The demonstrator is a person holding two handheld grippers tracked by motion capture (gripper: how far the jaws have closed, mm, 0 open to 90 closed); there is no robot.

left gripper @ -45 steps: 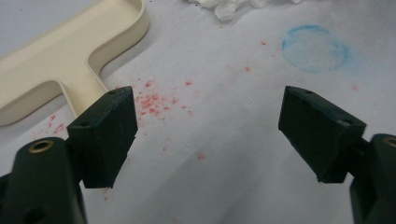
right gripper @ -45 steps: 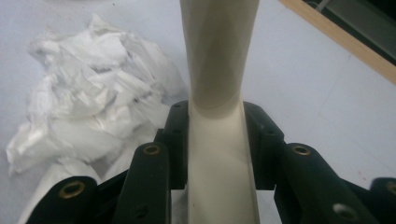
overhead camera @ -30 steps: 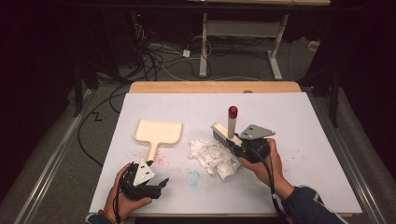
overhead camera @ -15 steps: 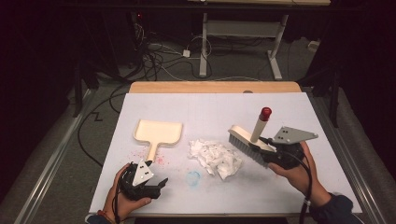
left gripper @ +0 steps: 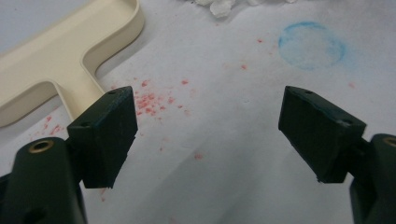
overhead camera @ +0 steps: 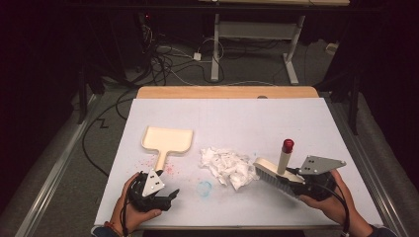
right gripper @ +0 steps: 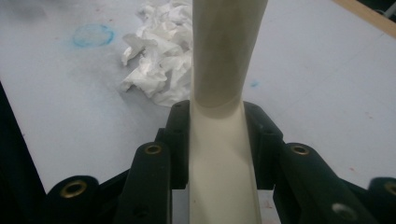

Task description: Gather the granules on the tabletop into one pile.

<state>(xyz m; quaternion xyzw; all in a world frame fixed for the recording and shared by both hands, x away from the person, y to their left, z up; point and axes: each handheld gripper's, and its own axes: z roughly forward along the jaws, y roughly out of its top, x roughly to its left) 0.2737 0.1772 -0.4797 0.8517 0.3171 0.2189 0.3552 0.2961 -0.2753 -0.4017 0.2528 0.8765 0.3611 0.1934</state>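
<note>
A cream dustpan [overhead camera: 167, 139] lies flat at the table's left, its handle [left gripper: 56, 63] pointing toward the person. A pile of crumpled white paper [overhead camera: 226, 165] sits mid-table. My right gripper [overhead camera: 298, 183] is shut on the cream handle of a brush [right gripper: 217, 140] with a red tip [overhead camera: 287, 145]. The brush's bristle head [overhead camera: 269, 173] rests just right of the paper. In the right gripper view the paper [right gripper: 161, 70] lies beyond the brush. My left gripper [overhead camera: 168, 196] stands open low over the table, just in front of the dustpan handle; nothing lies between the fingers [left gripper: 105, 135].
The white table cover [overhead camera: 237, 118] carries a faint blue ring [left gripper: 310, 44] and red specks [left gripper: 149, 100] near the dustpan handle. A wooden table edge [overhead camera: 227, 92] runs along the back. Cables and desk legs sit on the dark floor beyond.
My right gripper has carried the brush to the right and toward the front edge, from the far side of the paper pile to its right side. The left gripper has stayed put.
</note>
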